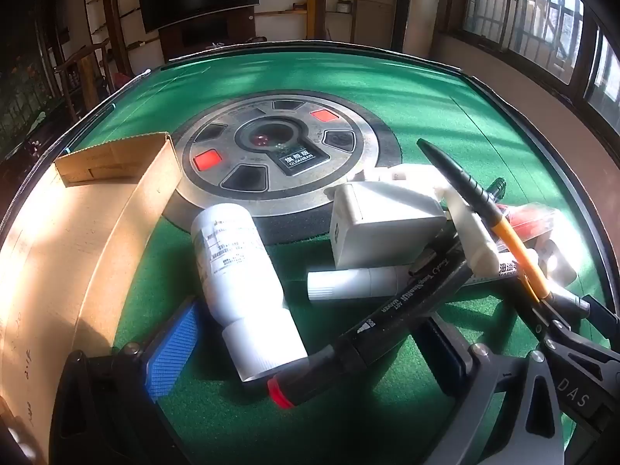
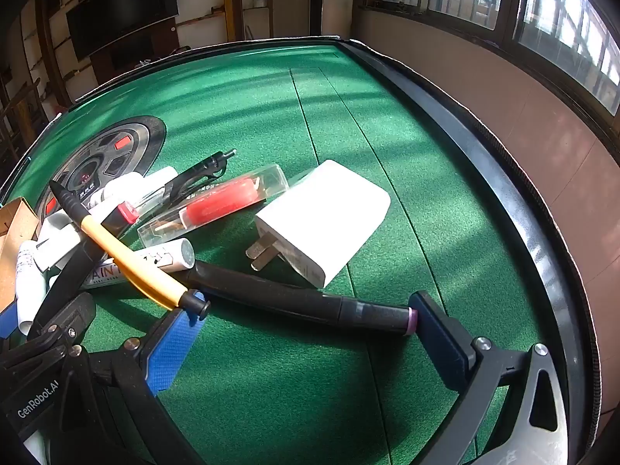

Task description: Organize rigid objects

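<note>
A pile of small objects lies on the green felt table (image 2: 271, 387). In the left wrist view my left gripper (image 1: 310, 348) is open around a white bottle (image 1: 240, 279) and a black art marker with a red end (image 1: 387, 321). A cardboard box (image 1: 77, 240) stands to its left. A white adapter (image 1: 379, 224) and an orange-and-black pen (image 1: 484, 209) lie beyond. In the right wrist view my right gripper (image 2: 306, 333) is open, with a black marker with a purple end (image 2: 302, 298) lying between its fingers. A white charger (image 2: 325, 217) lies just beyond.
A round metal control panel (image 1: 279, 155) with red buttons sits mid-table. A clear case with a red item (image 2: 217, 201), a white paint marker (image 2: 155, 259) and a black pen (image 2: 201, 170) lie in the pile. The table's raised black rim (image 2: 523, 213) runs along the right.
</note>
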Tool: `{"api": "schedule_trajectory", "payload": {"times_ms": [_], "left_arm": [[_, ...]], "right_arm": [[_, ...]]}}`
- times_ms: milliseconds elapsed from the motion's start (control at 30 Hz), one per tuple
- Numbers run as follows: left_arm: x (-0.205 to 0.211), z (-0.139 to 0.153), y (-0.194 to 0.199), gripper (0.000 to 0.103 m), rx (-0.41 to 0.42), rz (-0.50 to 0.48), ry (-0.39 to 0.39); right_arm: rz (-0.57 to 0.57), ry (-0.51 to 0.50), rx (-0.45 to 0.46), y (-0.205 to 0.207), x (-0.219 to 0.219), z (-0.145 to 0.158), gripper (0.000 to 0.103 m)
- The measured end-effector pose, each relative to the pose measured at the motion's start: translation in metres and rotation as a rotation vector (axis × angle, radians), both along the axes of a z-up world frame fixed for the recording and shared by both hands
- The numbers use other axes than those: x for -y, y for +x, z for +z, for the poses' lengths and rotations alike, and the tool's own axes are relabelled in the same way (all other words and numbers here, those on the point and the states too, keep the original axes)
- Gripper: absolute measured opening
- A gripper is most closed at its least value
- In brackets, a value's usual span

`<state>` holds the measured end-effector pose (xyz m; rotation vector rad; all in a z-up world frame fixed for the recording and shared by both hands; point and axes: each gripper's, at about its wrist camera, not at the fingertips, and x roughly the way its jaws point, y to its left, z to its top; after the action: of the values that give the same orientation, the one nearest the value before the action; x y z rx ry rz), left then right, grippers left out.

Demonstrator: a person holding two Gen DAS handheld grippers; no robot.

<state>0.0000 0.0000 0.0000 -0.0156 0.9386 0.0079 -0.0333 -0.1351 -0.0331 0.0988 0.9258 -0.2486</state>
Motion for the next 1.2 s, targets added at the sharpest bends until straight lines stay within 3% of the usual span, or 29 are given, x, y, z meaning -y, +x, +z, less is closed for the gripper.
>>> {"api": "schedule_trajectory", "payload": {"times_ms": [1200], "left_arm": [[-0.0002, -0.0001, 0.0, 0.102, -0.002, 0.0, -0.008]], "right_arm": [[0.0, 0.0, 0.0, -0.0003, -0.0004, -0.0005, 0.103]]}}
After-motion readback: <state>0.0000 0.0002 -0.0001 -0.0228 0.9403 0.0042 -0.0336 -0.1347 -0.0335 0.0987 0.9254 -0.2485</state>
